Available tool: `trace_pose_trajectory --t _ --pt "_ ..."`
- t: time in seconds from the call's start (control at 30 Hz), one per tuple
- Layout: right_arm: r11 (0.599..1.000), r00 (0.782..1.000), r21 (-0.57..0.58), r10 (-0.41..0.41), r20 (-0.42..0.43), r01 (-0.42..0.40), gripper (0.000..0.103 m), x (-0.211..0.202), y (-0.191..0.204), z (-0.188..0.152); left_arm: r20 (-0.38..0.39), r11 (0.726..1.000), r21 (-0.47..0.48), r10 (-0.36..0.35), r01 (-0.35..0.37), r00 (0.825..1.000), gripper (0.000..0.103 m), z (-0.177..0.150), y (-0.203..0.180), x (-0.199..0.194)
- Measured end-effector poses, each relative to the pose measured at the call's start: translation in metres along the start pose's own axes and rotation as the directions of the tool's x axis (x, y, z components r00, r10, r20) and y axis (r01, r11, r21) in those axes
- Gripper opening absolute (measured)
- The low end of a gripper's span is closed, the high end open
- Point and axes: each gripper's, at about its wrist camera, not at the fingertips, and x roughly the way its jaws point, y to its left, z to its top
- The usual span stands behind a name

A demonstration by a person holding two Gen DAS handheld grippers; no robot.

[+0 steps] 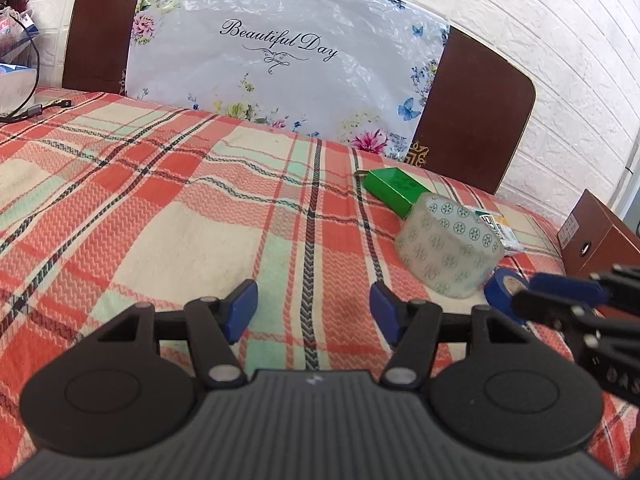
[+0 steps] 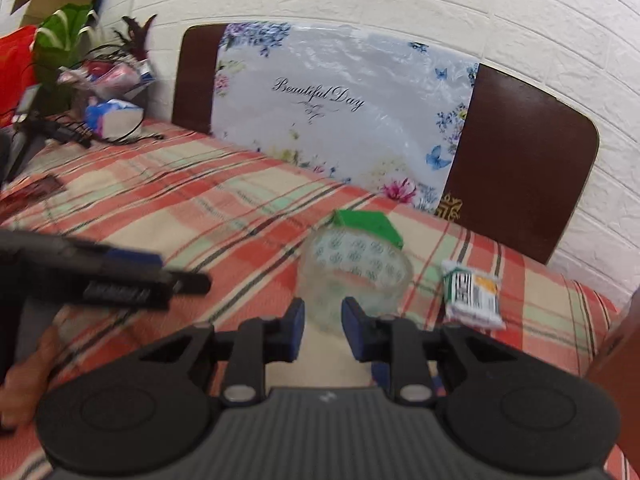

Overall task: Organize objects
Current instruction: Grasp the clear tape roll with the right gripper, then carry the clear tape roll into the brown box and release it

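Note:
A clear tape roll (image 1: pixel 450 246) with green flower print lies on the plaid cloth, also in the right wrist view (image 2: pixel 354 276). A green box (image 1: pixel 394 190) (image 2: pixel 366 224) sits just behind it. A small white and green packet (image 1: pixel 498 228) (image 2: pixel 472 294) lies to its right. A blue tape roll (image 1: pixel 506 286) sits by the right gripper's fingers. My left gripper (image 1: pixel 314 310) is open and empty over bare cloth, left of the tapes. My right gripper (image 2: pixel 322 326) is partly open, empty, just in front of the clear tape.
A brown cardboard box (image 1: pixel 596 236) stands at the right edge. Two brown chair backs (image 2: pixel 520 160) and a floral "Beautiful Day" sheet (image 2: pixel 340 108) line the far side. Cables, a tissue box (image 2: pixel 114 118) and plants crowd the far left. White brick wall behind.

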Motion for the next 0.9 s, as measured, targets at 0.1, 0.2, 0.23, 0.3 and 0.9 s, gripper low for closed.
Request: trace_pose_trajectory --t 0.1,0.2,0.23,0.3,0.9 --pt "1.0 1.0 0.011 -0.009 -0.006 0.01 0.028 -0.004 -0.002 -0.005 -0.001 1.0 0.005 0.004 -0.004 1.0 0.064 0.0 0.0 0.0" --pt "0.998 1.0 0.05 -0.028 0.007 0.028 0.055 -0.005 -0.007 -0.003 -0.011 1.0 0.002 -0.001 0.001 1.0 0.064 0.001 0.002 -0.001" --pt "0.997 0.999 0.063 -0.034 0.02 0.033 0.058 -0.006 -0.009 -0.001 -0.019 1.0 -0.007 -0.005 0.005 1.0 0.064 0.002 0.004 -0.001" --pt "0.996 0.999 0.082 -0.036 0.033 0.033 0.072 -0.003 -0.013 0.003 -0.047 0.998 -0.058 -0.016 0.014 0.999 0.065 0.009 0.007 -0.003" --pt "0.985 0.999 0.171 0.011 -0.043 -0.003 0.092 0.085 -0.032 0.012 -0.257 0.994 -0.02 -0.107 0.106 0.961 0.026 0.066 -0.06 0.083"
